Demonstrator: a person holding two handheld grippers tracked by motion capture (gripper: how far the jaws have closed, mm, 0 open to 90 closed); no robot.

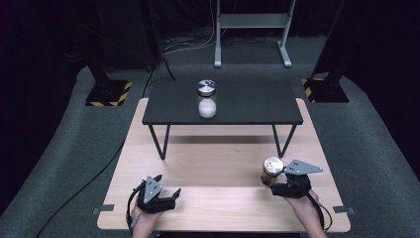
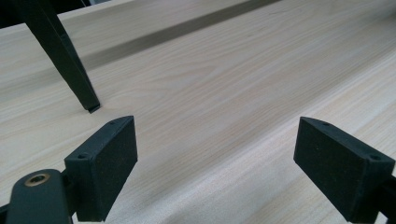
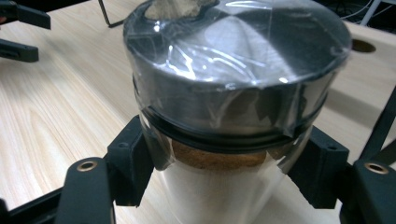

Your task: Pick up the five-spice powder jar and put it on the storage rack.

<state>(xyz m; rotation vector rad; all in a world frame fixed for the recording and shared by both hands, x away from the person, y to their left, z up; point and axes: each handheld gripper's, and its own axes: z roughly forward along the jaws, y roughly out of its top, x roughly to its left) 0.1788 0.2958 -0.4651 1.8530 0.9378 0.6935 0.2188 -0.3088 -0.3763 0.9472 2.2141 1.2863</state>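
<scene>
A glass jar (image 1: pixel 273 166) with a silver lid wrapped in clear film (image 3: pixel 233 70) and a pale filling sits between the jaws of my right gripper (image 1: pixel 270 179), at the right of the wooden table (image 1: pixel 218 163). In the right gripper view the black pads (image 3: pixel 133 163) press on the glass just below the lid, so my right gripper (image 3: pixel 229 182) is shut on the jar. My left gripper (image 1: pixel 169 183) rests near the table's front left. Its jaws stand wide open over bare wood (image 2: pixel 215 154). A second, similar jar (image 1: pixel 207 99) stands upright on the small black table (image 1: pixel 257 104).
The small black table stands on thin legs at the back half of the wooden table; one leg (image 2: pixel 65 56) is close ahead of my left gripper. Behind it are a metal stand (image 1: pixel 252 22) and two striped black bases (image 1: pixel 106 93) on the floor.
</scene>
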